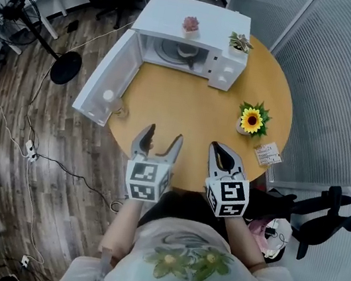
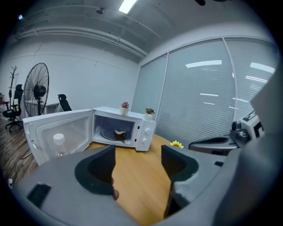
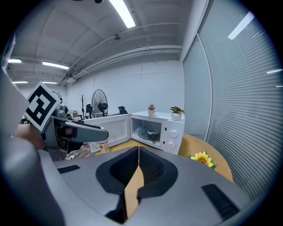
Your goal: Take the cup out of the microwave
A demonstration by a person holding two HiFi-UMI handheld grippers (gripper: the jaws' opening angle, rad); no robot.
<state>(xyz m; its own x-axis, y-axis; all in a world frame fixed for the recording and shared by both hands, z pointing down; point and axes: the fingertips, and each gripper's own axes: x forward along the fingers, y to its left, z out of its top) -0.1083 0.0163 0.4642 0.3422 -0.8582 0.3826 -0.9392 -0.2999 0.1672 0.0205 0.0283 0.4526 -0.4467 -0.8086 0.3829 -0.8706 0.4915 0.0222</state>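
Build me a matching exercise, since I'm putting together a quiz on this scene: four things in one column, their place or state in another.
Things:
1. small dark cup
2. yellow sunflower in a small pot
3. left gripper
4. right gripper

Place or state:
A. shut, empty
B. inside the white microwave
C. open, empty
D. on the round wooden table, near its edge

Pairs: 1-B, 2-D, 3-C, 4-A
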